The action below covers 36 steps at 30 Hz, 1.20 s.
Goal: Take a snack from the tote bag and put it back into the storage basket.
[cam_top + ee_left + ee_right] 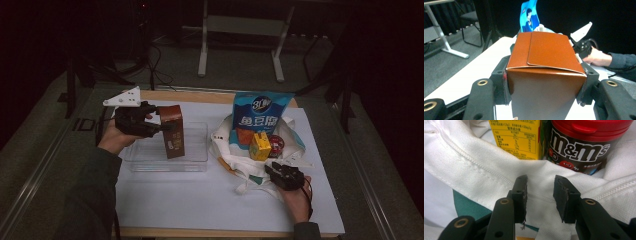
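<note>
Now | left gripper (161, 121) is pinching the brown carton (172, 131) upright over the clear tray (197, 162), toward the table's left edge | right gripper (540, 195) is standing spread, jaws apart over the white bag's (486, 170) rim, near the front edge, gripping nothing.

Left tongs (161, 126): black body, grey three-cornered plate on top, brass-ringed screw holes. Right tongs (273, 169): black, cable trailing. Dark grey-green sleeves (87, 200).

A wooden table (200, 96) carries a white sheet (200, 200). On the sheet, a clear tray (150, 162) lies left of a white bag (240, 167).
</note>
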Motion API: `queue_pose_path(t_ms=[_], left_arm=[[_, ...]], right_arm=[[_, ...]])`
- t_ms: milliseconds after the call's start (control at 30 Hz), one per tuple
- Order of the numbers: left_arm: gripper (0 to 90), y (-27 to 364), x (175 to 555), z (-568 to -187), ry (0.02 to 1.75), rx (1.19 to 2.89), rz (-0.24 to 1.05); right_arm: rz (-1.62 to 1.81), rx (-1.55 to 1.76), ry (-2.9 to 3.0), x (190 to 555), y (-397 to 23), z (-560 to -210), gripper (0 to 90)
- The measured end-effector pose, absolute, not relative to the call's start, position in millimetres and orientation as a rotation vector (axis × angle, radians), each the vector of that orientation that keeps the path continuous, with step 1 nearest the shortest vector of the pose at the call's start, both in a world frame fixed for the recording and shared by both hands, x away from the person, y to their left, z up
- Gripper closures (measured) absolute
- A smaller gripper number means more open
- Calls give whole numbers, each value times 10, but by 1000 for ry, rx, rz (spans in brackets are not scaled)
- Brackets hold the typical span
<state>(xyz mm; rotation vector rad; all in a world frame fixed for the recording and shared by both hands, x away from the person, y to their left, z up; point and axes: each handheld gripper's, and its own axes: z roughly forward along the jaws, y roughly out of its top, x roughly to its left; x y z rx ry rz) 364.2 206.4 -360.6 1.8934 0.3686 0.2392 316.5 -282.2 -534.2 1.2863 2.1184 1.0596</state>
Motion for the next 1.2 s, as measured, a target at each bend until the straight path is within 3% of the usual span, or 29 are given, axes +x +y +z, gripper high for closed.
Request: queue_pose_path(t_ms=[800, 1200], left_arm=[[426, 2334, 3635, -3783, 443, 2070, 265], [424, 2075, 3659, -3828, 391, 2243, 274]], right_arm=[[1057, 1284, 2120, 3166, -2822, -5343, 635], [1057, 1284, 2119, 3165, -2822, -5343, 635]])
